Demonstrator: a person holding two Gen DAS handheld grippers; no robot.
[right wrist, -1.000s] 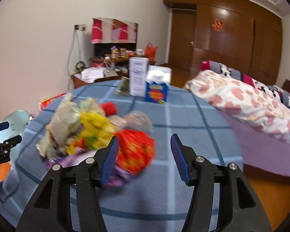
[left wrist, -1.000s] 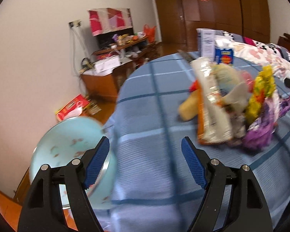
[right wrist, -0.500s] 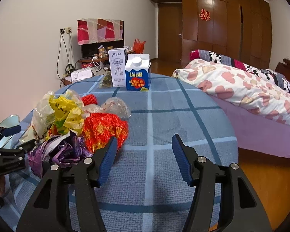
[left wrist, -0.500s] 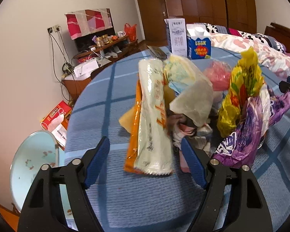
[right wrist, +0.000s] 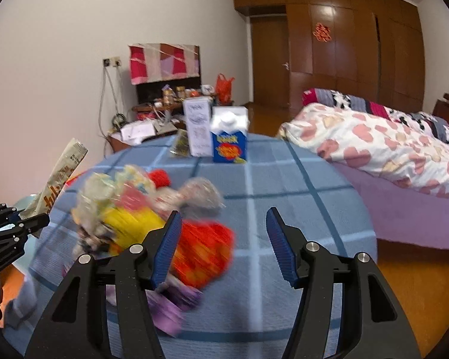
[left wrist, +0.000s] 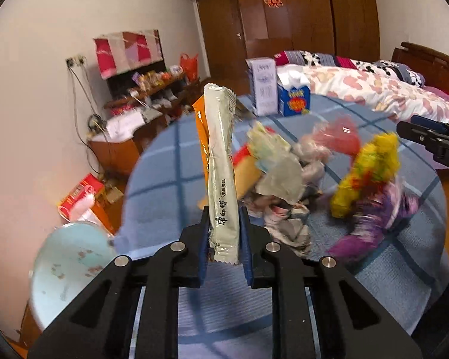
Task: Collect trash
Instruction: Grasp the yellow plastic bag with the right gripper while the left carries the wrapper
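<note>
Left claw [left wrist: 224, 239]: closed on pale-green wrapper [left wrist: 221, 173], gripped at its near end, orange wrapper [left wrist: 201, 137] pressed behind it; both stand upright, raised off desk [left wrist: 164, 185]; Right claw [right wrist: 221, 248]: open, nothing btwn fingers, hovering over near edge of trash pile [right wrist: 152, 209]; Trash pile: on blue checked cloth, desk centre-left in right wrist view; incl. yellow bag [right wrist: 131, 221], red bag [right wrist: 203, 248], purple bag [right wrist: 167, 308], crumpled clear plastic [right wrist: 200, 191]; blurred; Far side of desk: white carton [right wrist: 198, 130] & blue carton [right wrist: 230, 140], upright, just beside each other; Light-blue bin [left wrist: 66, 272]: on floor, left of desk; Bed [right wrist: 389, 149]: right, floral quilt.
</note>
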